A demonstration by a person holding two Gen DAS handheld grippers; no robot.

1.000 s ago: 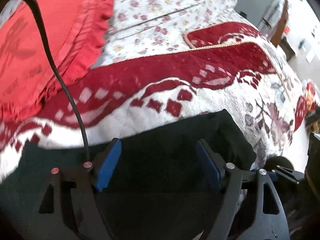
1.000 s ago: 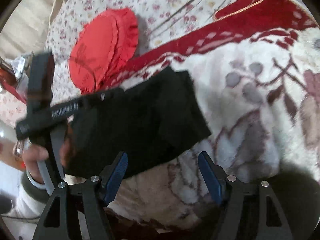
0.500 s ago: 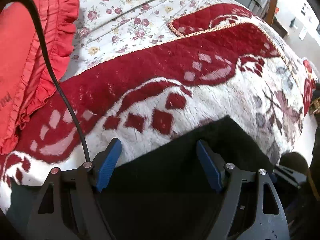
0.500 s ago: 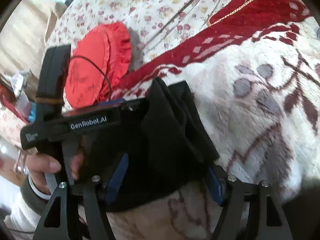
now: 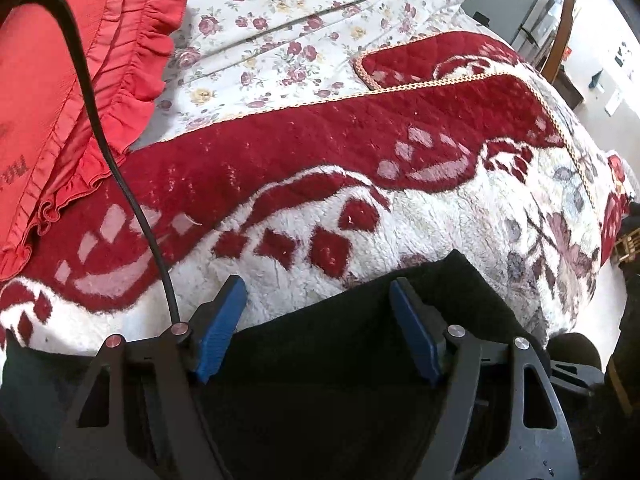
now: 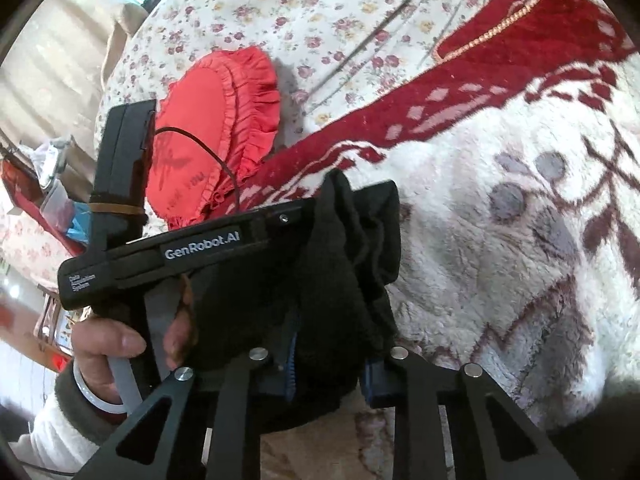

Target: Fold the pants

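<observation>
The black pants [image 5: 360, 344] lie folded on the red and white fleece blanket [image 5: 320, 168] on a bed. In the left wrist view my left gripper [image 5: 320, 320] is open, its blue pads [image 5: 218, 332] astride the near part of the pants. In the right wrist view the pants [image 6: 340, 264] are bunched and raised at their near edge. My right gripper [image 6: 332, 368] has closed on this bunched edge; its blue pads are mostly hidden by the cloth. The left gripper's black body [image 6: 180, 252], held by a hand, lies against the pants' left side.
A red frilled cushion [image 5: 60, 92] lies at the far left on a floral bedsheet [image 5: 300, 20]. It also shows in the right wrist view [image 6: 212, 120]. The blanket's right edge drops off the bed toward the floor. Furniture stands at the far right.
My right gripper has moved in on the pants' near edge and closed on it, bunching the cloth up. My left gripper has moved along the pants and stays open.
</observation>
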